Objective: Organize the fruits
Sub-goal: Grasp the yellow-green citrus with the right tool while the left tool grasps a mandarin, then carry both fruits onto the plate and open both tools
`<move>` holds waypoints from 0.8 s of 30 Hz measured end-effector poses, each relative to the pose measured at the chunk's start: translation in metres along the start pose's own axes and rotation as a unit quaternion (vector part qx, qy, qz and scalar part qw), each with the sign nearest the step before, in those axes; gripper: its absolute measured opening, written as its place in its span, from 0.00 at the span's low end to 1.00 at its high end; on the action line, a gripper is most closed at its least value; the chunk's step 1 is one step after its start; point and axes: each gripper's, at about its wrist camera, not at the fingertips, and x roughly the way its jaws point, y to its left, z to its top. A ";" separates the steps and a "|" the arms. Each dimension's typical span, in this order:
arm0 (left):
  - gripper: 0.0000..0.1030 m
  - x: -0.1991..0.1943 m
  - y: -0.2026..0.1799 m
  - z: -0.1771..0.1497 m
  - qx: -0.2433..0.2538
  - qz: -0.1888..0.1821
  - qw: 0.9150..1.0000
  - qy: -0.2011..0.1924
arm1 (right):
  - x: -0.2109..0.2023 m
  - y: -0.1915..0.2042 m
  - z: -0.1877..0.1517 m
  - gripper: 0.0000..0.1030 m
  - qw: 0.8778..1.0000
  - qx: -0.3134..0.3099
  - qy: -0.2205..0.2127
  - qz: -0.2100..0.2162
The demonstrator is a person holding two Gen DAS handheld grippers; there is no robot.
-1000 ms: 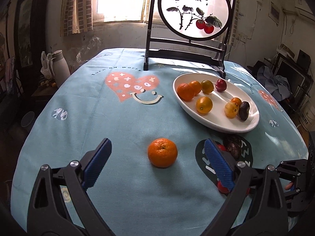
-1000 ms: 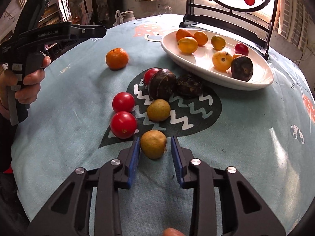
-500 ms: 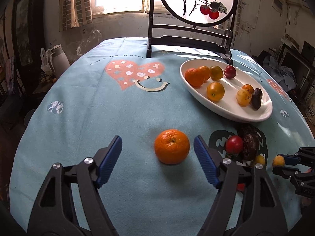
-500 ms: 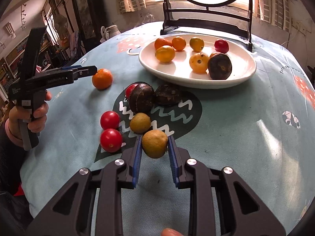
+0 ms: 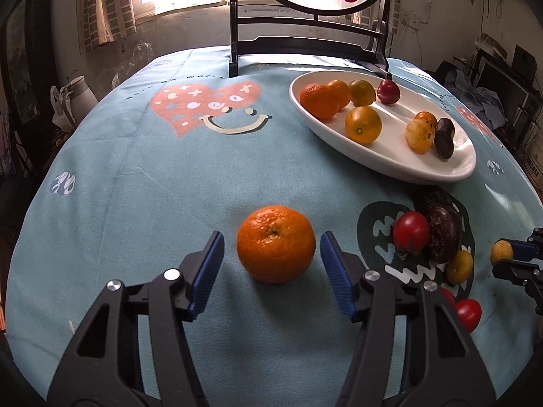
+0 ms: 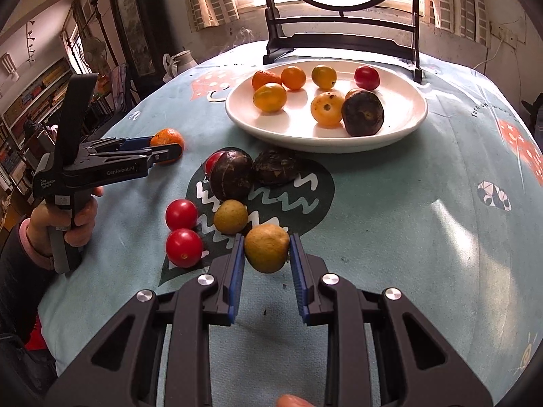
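My left gripper [image 5: 271, 254] is open, its blue pads on either side of an orange mandarin [image 5: 275, 243] that rests on the teal tablecloth, with small gaps both sides. It also shows in the right wrist view [image 6: 163, 147] at the mandarin [image 6: 167, 137]. My right gripper [image 6: 266, 251] is shut on a yellow-brown round fruit [image 6: 266, 247] and holds it above the cloth; it also shows in the left wrist view [image 5: 501, 252]. A white oval plate [image 6: 400, 125] holds several fruits.
Loose on the dark patch of cloth lie two red tomatoes [image 6: 181, 213], a yellow fruit [image 6: 230, 216], two dark passion fruits [image 6: 231, 174] and another tomato [image 5: 411, 230]. A dark wooden stand with a round painted screen [image 6: 342, 44] rises behind the plate.
My left gripper has moved forward and narrowed around the mandarin. My right gripper has closed on the yellow-brown fruit and lifted it off the cloth.
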 end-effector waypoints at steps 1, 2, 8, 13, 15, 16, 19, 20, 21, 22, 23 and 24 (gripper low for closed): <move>0.56 0.001 0.000 0.000 -0.001 -0.001 1.000 0.001 | 0.000 0.000 0.000 0.26 1.000 0.000 0.000 0.000; 0.56 0.003 0.000 0.001 -0.001 -0.004 1.000 0.004 | 0.000 0.000 0.000 0.26 1.000 -0.001 0.000 0.001; 0.49 0.009 -0.002 0.001 -0.002 -0.011 1.000 0.018 | 0.002 0.000 -0.001 0.26 1.000 -0.002 0.003 -0.003; 0.45 0.009 -0.002 0.001 -0.004 -0.007 1.000 0.018 | 0.003 -0.001 -0.001 0.26 1.000 -0.002 0.004 -0.007; 0.45 0.009 -0.002 0.001 -0.004 -0.006 1.000 0.017 | 0.003 -0.001 -0.002 0.26 1.000 -0.001 0.004 -0.008; 0.44 0.009 -0.001 0.001 -0.004 -0.006 1.000 0.017 | 0.004 -0.002 -0.002 0.26 1.000 -0.001 0.004 -0.008; 0.44 0.008 -0.001 0.001 -0.005 -0.005 1.000 0.015 | 0.004 -0.001 -0.002 0.26 1.000 -0.003 0.003 -0.006; 0.44 0.006 -0.002 0.000 -0.005 -0.004 1.000 0.014 | 0.004 -0.001 -0.002 0.26 1.000 -0.005 0.001 -0.005; 0.44 0.004 -0.003 0.000 -0.004 -0.003 1.000 0.013 | 0.003 0.000 -0.001 0.26 1.000 -0.007 -0.003 -0.003; 0.44 0.003 -0.004 0.000 -0.004 -0.003 1.000 0.011 | 0.002 0.002 -0.001 0.26 1.000 -0.010 -0.008 -0.001; 0.44 0.000 -0.005 0.000 -0.005 -0.004 1.000 0.009 | 0.000 0.002 0.001 0.26 1.000 -0.013 -0.015 0.003; 0.44 -0.003 -0.006 0.001 -0.006 -0.006 1.000 0.006 | -0.003 0.003 0.003 0.26 1.000 -0.013 -0.024 0.008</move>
